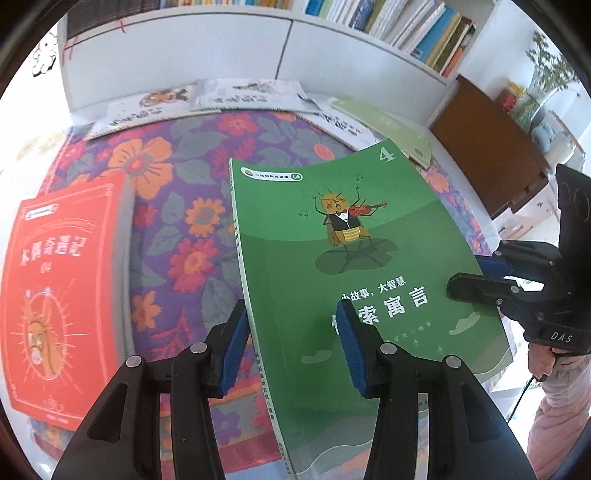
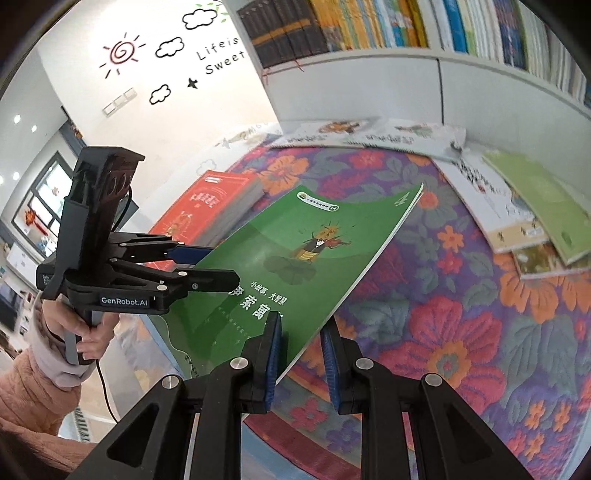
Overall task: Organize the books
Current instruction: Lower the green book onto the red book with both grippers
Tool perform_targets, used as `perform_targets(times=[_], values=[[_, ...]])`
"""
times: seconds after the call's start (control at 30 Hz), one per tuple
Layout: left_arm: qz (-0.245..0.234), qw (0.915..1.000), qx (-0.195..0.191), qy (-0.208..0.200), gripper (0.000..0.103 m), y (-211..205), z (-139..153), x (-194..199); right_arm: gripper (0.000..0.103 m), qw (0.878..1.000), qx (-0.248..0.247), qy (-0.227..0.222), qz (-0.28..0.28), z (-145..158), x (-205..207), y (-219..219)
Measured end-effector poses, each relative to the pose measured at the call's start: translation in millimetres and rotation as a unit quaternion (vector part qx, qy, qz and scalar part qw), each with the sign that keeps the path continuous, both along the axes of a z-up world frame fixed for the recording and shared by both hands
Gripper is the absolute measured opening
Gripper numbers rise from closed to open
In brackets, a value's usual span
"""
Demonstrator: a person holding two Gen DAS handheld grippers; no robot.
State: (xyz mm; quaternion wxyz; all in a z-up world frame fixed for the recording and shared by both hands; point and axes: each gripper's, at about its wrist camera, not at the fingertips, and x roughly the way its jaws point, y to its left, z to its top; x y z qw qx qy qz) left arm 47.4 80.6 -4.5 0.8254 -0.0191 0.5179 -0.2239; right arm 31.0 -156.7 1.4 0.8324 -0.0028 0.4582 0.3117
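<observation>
"4" on green book (image 1: 332, 258), "GenRobot.AI" on left gripper (image 2: 207, 264)

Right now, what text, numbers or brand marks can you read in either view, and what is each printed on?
"4": green book cover corner.
"小故事, 大智慧": same cover.
"木偶奇遇记": red book.
"DAS": right tool body.
"GenRobot.AI": left tool body.
"Life is Sweet": wall decal.
Shelf book spines: too blurred.

Green book (image 1: 332, 258), orange-red book (image 1: 62, 295), purple floral tablecloth (image 1: 177, 221).
</observation>
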Motion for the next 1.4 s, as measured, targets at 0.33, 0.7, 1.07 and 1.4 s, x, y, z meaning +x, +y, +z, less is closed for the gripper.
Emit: perform_targets(times=[0.33, 0.7, 1.07, 1.4], values=[[0.019, 0.9989, 0.0, -0.042, 0.044, 41, 35, -3, 0.021, 0.999, 0.0, -0.032, 0.022, 34, 1, 40], [0.043, 0.997, -0.006, -0.063, 0.044, 106, 56, -1, 0.021, 0.997, -0.004, -0.043, 0.058, 54, 14, 102], [0.065, 0.9939, -0.02, -0.087, 0.044, 172, 62, 7, 0.021, 0.995, -0.004, -0.044, 0.085, 60, 31, 166], [0.073, 0.9942, -0.029, -0.073, 0.044, 222, 40, 24, 0.021, 0.994, -0.018, -0.037, 0.097, 44, 42, 223]])
